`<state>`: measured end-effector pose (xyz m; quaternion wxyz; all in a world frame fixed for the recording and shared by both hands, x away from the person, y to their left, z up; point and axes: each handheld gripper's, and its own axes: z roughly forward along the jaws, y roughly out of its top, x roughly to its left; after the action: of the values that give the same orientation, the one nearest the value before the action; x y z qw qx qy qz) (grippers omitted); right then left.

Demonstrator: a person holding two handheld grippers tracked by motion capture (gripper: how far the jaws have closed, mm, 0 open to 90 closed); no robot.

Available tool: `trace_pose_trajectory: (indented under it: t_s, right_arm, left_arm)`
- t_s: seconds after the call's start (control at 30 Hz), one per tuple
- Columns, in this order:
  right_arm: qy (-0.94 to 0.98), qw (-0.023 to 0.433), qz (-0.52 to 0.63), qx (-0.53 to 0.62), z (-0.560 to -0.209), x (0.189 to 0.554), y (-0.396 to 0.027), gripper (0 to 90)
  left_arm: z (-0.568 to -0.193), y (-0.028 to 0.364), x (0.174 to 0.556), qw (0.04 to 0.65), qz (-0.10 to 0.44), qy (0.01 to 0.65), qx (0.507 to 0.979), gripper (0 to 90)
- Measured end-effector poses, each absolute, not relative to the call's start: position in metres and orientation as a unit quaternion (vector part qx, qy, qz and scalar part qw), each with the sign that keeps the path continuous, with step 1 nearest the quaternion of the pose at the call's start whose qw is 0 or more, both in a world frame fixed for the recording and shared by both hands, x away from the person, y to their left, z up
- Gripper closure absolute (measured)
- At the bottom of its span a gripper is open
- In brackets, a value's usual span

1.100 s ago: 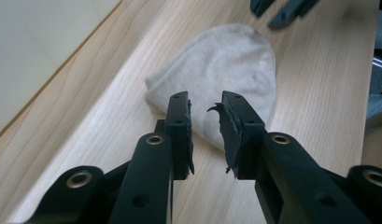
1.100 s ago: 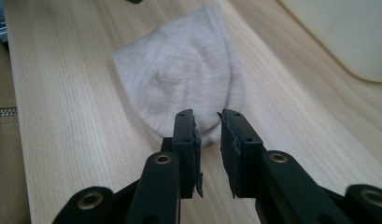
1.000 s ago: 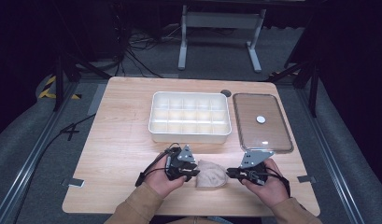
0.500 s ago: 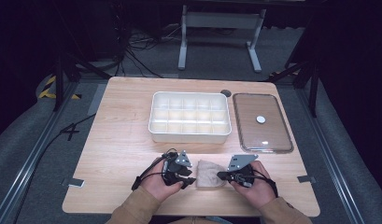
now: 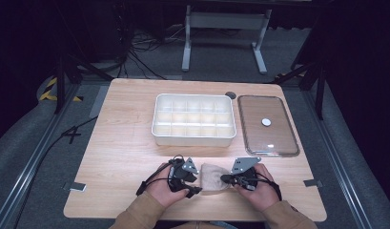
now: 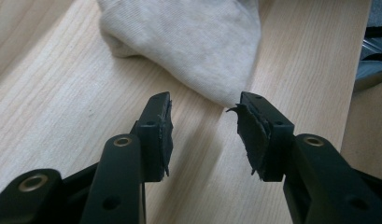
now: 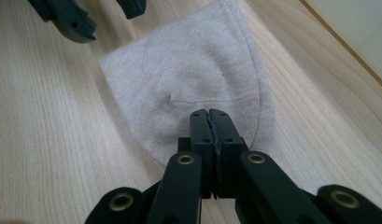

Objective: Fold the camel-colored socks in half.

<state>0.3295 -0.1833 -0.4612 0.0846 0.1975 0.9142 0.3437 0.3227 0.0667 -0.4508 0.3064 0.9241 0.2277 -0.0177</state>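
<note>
The sock [image 5: 213, 177], a pale beige knit piece, lies flat on the tabletop [image 5: 121, 152] at lower centre of the high view, between the two grippers.

The right gripper [image 7: 210, 116] has its jaws closed together at the sock's near edge, low in the right gripper view. The cloth appears to be pinched between them, but the contact line itself is hidden, so the hold is a judgement.

The left gripper [image 6: 205, 119] has its jaws apart. They have just been opening, and nothing lies between them: the sock's tip sits just beyond the right-hand pad, in the upper half of the left gripper view. This indicates that the left side has released the sock, leaving the right gripper as the sole holder.

Compared with the earlier high-view frame, both hands sit lower in the picture and closer together, and the sock is bracketed more tightly.

Further out, the white compartment tray [image 5: 194, 119] stands at centre of the high view, well apart from the sock. The clear lid [image 5: 267, 125] lies just right of the tray. A small dark disc [image 5: 230, 95] sits above the gap between them.
</note>
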Motion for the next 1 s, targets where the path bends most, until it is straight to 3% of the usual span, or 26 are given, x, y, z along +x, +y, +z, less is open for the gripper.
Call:
trace_pose_trajectory:
  t_s: [0.57, 1.0]
  right_arm:
    - [0.912, 0.085, 0.357, 0.182, -0.459, 0.331, -0.166, 89.2]
    - [0.919, 0.049, 0.353, 0.168, -0.463, 0.334, -0.164, 89.6]
  left_arm:
    - [-0.451, 0.069, 0.324, 0.307, -0.016, 0.232, 0.923, 53.8]
    - [-0.452, 0.084, 0.331, 0.305, -0.024, 0.231, 0.923, 53.0]
